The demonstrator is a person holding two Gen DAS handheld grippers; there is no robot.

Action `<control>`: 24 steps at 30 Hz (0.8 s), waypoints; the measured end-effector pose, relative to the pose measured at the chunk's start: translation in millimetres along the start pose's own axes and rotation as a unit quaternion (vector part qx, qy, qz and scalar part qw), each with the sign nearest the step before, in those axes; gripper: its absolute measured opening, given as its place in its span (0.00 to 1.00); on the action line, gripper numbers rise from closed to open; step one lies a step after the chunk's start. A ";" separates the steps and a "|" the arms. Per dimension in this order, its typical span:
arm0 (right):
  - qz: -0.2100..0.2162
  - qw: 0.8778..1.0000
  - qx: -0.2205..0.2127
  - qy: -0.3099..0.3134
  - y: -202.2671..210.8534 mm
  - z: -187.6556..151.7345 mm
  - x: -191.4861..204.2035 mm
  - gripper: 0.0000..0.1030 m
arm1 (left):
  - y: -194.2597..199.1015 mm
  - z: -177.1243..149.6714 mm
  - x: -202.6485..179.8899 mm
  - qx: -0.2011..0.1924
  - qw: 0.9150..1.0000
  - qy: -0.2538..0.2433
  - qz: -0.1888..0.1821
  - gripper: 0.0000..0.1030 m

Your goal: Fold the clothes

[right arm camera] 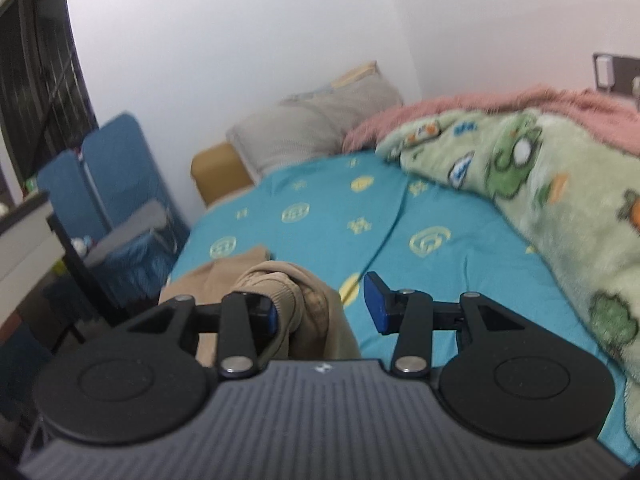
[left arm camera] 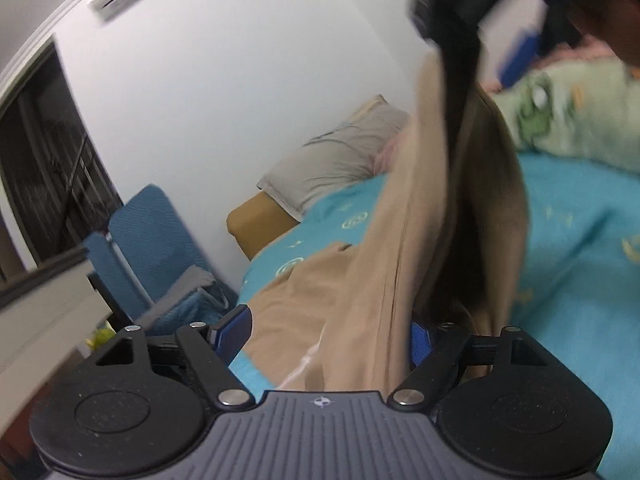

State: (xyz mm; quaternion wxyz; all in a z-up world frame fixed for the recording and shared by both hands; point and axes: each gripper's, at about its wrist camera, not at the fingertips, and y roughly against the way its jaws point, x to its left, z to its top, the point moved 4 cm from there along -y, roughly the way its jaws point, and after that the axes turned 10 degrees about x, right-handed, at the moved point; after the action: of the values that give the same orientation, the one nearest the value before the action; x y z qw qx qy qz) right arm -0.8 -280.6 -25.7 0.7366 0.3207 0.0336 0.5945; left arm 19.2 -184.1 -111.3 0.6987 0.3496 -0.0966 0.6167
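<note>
A tan garment (left arm camera: 404, 216) hangs in a long fold from the other gripper at the top of the left wrist view, down to the blue bedsheet (left arm camera: 580, 240). Its lower part passes between the fingers of my left gripper (left arm camera: 324, 332), which are spread wide. In the right wrist view the same tan garment (right arm camera: 280, 292) is bunched over the left finger of my right gripper (right arm camera: 324, 304). The right gripper's jaws stand apart, so the cloth is draped, not pinched. The motion blurs both views.
The bed carries a green cartoon blanket (right arm camera: 540, 184), a pink blanket (right arm camera: 480, 108) and a grey pillow (right arm camera: 316, 128) by the white wall. A blue folding chair (right arm camera: 108, 184) and a desk edge (right arm camera: 24, 240) stand left of the bed.
</note>
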 end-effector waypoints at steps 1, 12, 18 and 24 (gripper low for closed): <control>-0.005 1.000 -0.004 -0.005 1.3 1.2 -2.6 0.44 | 5.0 1.1 1.2 -0.010 1.000 0.001 0.009 0.78; 0.004 1.000 0.022 0.008 -5.8 -6.4 1.6 0.44 | 57.0 19.6 60.3 -0.147 0.974 0.163 0.060 0.89; 0.062 0.997 0.001 0.035 6.5 -5.1 22.5 0.44 | 27.2 15.8 37.4 -0.074 0.988 0.137 0.002 0.89; 0.054 0.998 0.018 0.031 -1.3 -5.9 20.7 0.44 | -5.9 4.0 -0.4 -0.015 0.996 0.072 -0.046 0.89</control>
State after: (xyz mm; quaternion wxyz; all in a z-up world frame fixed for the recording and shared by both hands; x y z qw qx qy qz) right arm 3.8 -259.7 -24.1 0.6962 0.3164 0.0498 0.6424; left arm 25.7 -186.9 -110.8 0.7369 0.2980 -0.0394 0.6055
